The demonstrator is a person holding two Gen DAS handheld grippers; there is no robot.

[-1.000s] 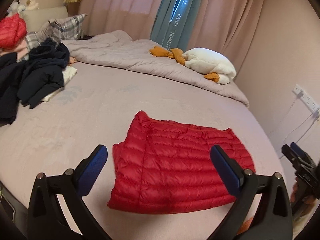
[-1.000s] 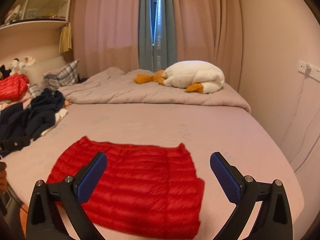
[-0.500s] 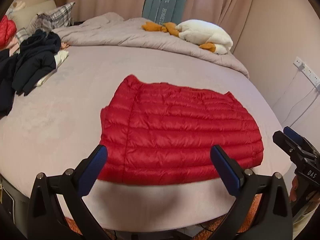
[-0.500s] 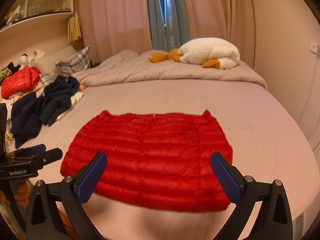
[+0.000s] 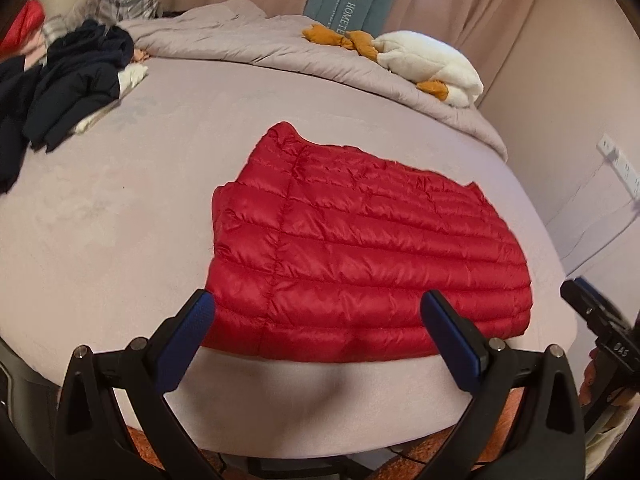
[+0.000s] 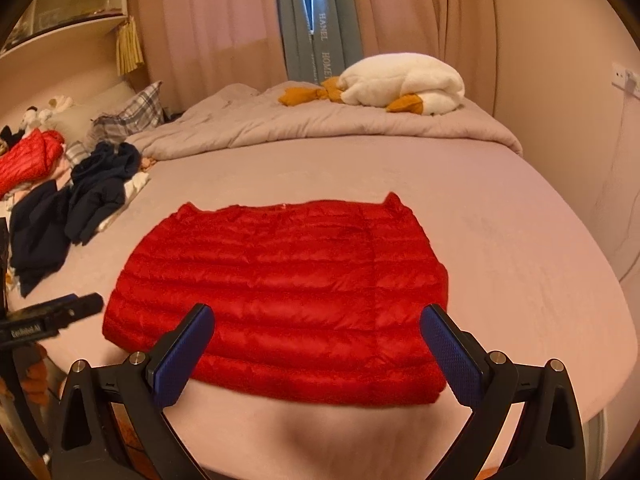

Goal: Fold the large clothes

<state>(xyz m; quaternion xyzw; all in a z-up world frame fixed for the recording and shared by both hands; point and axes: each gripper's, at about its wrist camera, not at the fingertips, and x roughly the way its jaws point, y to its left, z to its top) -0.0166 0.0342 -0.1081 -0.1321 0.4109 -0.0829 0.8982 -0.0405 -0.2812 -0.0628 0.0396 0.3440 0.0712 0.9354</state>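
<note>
Both tongs, left gripper (image 5: pixel 318 330) and right gripper (image 6: pixel 316 340), hung wide and empty at lower frame; best to pinch the red jacket (image 6: pixel 280 288) at its near-edge corners together.

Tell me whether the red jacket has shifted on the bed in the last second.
Cannot tell. The red jacket looks bigger and nearer, but the white plush and dark clothes shift in view too, so the cameras moved; its fold looks unchanged.

Dim, warm indoor light, soft shadows, strong fisheye bending and dark corners.
</note>
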